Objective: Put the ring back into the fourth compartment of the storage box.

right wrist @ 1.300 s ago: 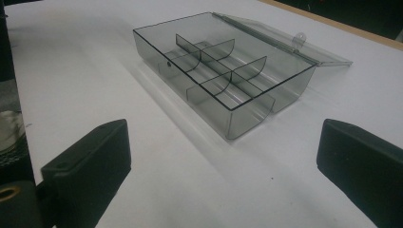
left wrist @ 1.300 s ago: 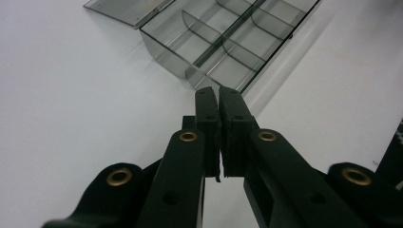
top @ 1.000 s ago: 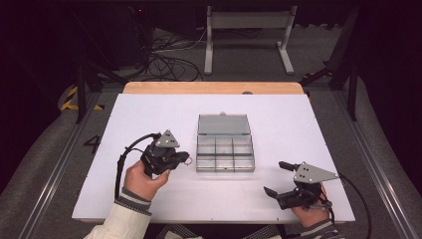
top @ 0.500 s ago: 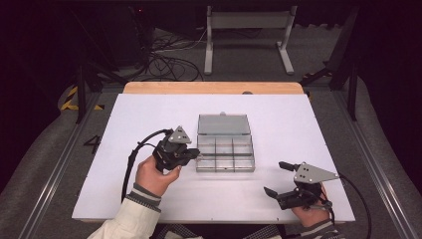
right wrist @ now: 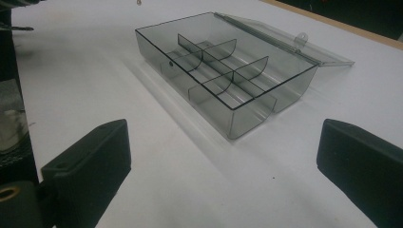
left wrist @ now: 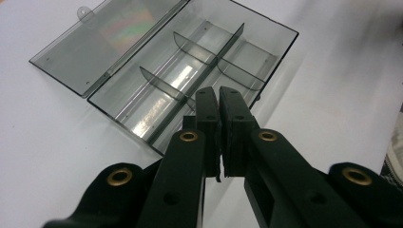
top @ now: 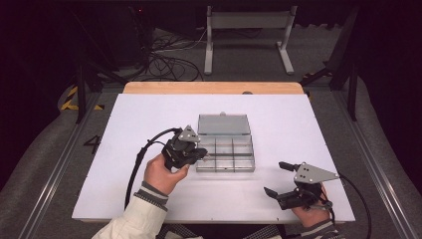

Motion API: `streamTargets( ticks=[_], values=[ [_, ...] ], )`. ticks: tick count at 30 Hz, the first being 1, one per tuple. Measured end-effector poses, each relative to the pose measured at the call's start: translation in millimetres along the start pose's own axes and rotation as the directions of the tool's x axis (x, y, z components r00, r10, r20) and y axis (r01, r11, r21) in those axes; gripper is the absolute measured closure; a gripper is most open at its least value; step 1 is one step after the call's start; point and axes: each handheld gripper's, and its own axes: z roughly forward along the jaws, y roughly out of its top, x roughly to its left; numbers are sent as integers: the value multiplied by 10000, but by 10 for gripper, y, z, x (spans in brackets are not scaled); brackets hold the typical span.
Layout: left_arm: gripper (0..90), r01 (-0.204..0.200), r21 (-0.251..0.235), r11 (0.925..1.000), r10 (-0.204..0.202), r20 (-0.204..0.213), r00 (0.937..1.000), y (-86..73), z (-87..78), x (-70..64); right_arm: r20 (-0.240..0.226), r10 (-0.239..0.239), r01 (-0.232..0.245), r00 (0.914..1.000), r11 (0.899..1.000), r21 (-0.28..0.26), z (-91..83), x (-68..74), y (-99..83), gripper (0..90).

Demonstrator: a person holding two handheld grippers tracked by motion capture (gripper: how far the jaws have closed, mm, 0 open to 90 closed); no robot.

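One box (top: 226, 144), six compartments, two grippers

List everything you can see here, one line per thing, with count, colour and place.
Compartment box: one, clear grey plastic, middle of the table, lid open flat behind it, compartments look empty.
Table: one, white top with a wooden far edge.
Metal stand: one, pale grey, on the floor beyond the table.
Cables: a tangle, black, on the floor beyond the table.
Left hand-held gripper: one, black, at the box's left side, jaws shut over its near edge, nothing between them.
Right hand-held gripper: one, black, near right of the table, jaws wide open.
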Motion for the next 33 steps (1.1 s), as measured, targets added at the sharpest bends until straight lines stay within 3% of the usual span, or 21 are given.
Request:
streamTargets(
  ticks=[7,11,15,20,33],
  values=[
    [879,130,241,9996,-132,96,9999,16,79,27,1,-3,3,10000,10000,9,0,0,0,45],
    [878,299,600,9978,-325,431,9985,22,163,55,-18,-6,6,10000,10000,10,0,-1,0,45],
    [878,376,851,9957,-412,410,9983,28,238,81,-17,-2,2,10000,10000,-5,-2,-1,0,45],
    [878,658,1354,9886,-731,495,9961,22,345,129,-32,-12,12,10000,10000,5,-1,-1,-1,46],
    [877,1046,2025,9737,-1131,308,9931,-1,507,236,-44,3,-2,10000,10000,13,0,0,-1,47]
  ],
)
